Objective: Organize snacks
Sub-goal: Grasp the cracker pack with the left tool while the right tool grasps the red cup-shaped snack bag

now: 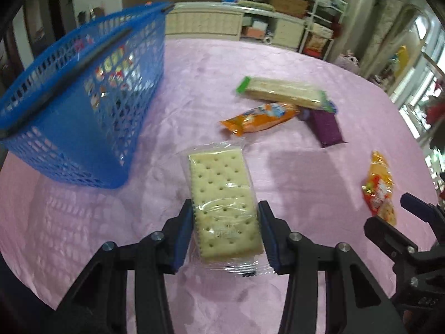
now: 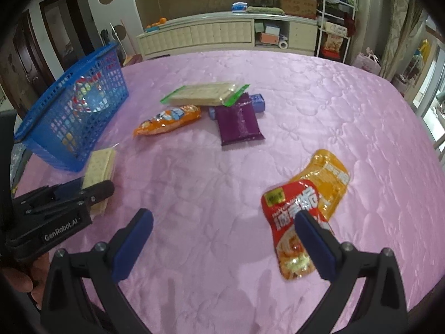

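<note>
Crackers [image 1: 222, 194] are clamped between left gripper [image 1: 225, 232] fingers; right gripper [image 2: 222, 246] is spread empty. Basket [image 1: 83, 128], at ten o'clock, should be approached level.

A home, plainly a lived-in room. The surface is a bed under a pink quilted bedspread [image 2: 278, 89] with a stitched flower pattern. Along the top of the frame runs a low cream cabinet [image 2: 200, 34] with padded fronts and open cubbies of boxes, a cardboard box [image 2: 297, 5] on it. Upper right, a white wire rack [image 2: 338, 19] stuffed with household goods; curtains [image 2: 400, 27] by a bright window; a dark wooden door [image 2: 59, 25] upper left.
</note>
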`<move>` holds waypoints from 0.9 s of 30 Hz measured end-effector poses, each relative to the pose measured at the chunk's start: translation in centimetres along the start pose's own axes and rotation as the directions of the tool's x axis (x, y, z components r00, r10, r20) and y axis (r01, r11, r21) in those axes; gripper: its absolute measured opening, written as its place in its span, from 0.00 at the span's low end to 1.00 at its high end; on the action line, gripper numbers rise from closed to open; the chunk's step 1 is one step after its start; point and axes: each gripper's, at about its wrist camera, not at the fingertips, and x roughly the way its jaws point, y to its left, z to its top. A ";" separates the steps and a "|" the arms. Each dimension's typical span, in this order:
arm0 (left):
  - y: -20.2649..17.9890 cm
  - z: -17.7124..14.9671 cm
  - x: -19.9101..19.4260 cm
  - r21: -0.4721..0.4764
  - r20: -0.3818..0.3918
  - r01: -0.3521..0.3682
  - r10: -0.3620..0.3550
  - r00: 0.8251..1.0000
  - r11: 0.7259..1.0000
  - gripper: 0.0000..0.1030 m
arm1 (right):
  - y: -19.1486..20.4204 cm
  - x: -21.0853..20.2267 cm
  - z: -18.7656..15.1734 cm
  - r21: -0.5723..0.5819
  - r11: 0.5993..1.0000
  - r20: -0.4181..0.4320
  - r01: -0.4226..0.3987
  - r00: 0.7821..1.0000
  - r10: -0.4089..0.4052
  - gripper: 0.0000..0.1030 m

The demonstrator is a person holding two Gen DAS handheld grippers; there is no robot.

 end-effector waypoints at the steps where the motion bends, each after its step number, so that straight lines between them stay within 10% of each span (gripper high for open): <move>1: -0.4 -0.2 -0.5 0.014 0.012 0.016 -0.016 1.000 1.000 0.42 | -0.1 -0.3 -0.1 0.003 1.000 0.004 0.000 1.000 0.000 1.00; 16: -4.2 -2.0 -1.7 0.121 -0.019 0.154 -0.152 0.988 0.981 0.42 | -3.4 0.2 -1.4 -0.007 0.998 -0.047 0.061 0.997 -0.061 0.99; 27: -6.9 -2.4 -0.2 0.194 -0.058 0.188 -0.180 0.982 0.963 0.42 | -5.9 3.1 -0.7 -0.091 0.994 -0.104 0.058 0.992 -0.068 0.78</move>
